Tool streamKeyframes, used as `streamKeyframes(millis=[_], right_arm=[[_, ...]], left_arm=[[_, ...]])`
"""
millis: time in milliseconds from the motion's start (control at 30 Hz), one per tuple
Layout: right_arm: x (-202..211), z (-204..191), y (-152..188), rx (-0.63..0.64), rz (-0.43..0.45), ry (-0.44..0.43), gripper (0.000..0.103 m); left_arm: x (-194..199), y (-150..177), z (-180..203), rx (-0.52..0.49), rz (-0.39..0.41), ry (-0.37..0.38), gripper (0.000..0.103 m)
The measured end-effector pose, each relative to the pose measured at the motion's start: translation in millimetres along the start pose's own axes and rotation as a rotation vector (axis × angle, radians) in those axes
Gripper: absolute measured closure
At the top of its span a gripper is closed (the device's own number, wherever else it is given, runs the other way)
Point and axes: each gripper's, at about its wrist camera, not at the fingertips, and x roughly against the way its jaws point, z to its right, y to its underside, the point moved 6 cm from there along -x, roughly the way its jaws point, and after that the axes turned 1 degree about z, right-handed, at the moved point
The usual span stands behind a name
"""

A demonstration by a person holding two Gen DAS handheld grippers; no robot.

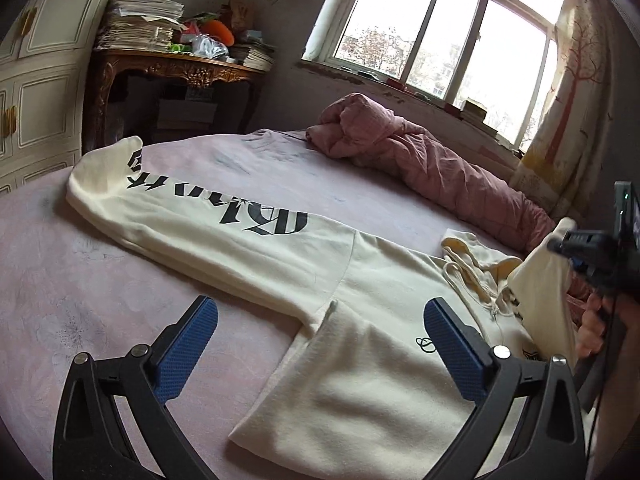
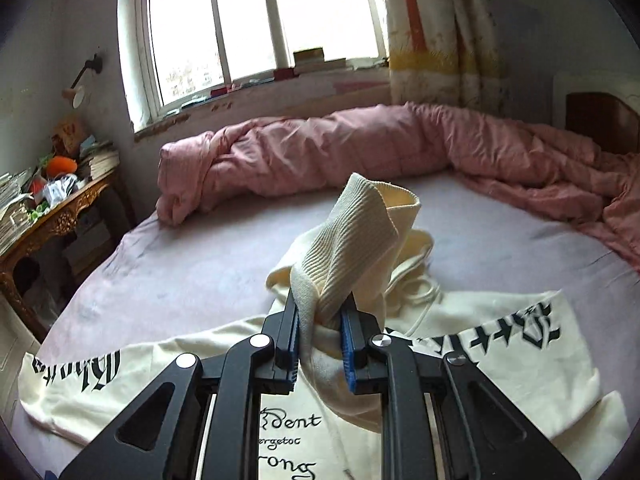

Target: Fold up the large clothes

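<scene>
Right wrist view: my right gripper [image 2: 320, 320] is clamped on the ribbed cuff [image 2: 360, 240], raised to carry that sleeve inward. My left gripper [image 1: 320, 332] hovers released above the hoodie [image 1: 360, 280], spread flat on the bed [image 1: 80, 300].

I see a big bed [image 2: 192, 264] with a pale pink sheet. A pink blanket [image 2: 320, 148] lies bunched up along its far edge, under the window [image 2: 256, 20]. A curtain [image 2: 436, 28] with a tree on it hangs beside the window. A brown table [image 1: 176, 66] stands past the bed's far left corner, with stacks of paper [image 1: 140, 20] on it. A white cupboard [image 1: 40, 60] stands beside the table
</scene>
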Motion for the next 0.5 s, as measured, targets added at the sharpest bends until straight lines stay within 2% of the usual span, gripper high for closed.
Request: streamKeyframes(millis=[100,233,300,367,400,433,467,500], right_arm=[[-26,-12,32,0.007,-0.073,-0.012,0.084],[-56,-23,81,0.031,-0.227,-0.067,0.083],[-63,-20,99,0.015,-0.265,-0.086,0.082],[-63,-17,112,-0.002,-0.310,-0.123,0.075],[-62,-16,118,-0.005,-0.341,-0.147,0.063],[-61,-17,126,-0.001,-0.371,-0.170,0.043],[-56,-16,128,0.007,-0.378,-0.196,0.038],[-49,-13,128,0.017,-0.360,-0.210,0.037]], left_arm=[[2,-2,-3,0.012,0.014,-0.002,0.001],[8,-4,1,-0.001,0.039,0.000,0.001],[9,-3,4,-0.014,0.042,0.005,0.001],[8,-2,8,-0.021,0.036,0.021,0.001],[8,0,10,-0.026,0.032,0.030,0.001],[8,0,12,-0.033,0.029,0.036,0.001],[8,1,15,-0.042,0.029,0.038,0.001],[9,2,17,-0.053,0.030,0.040,0.001]])
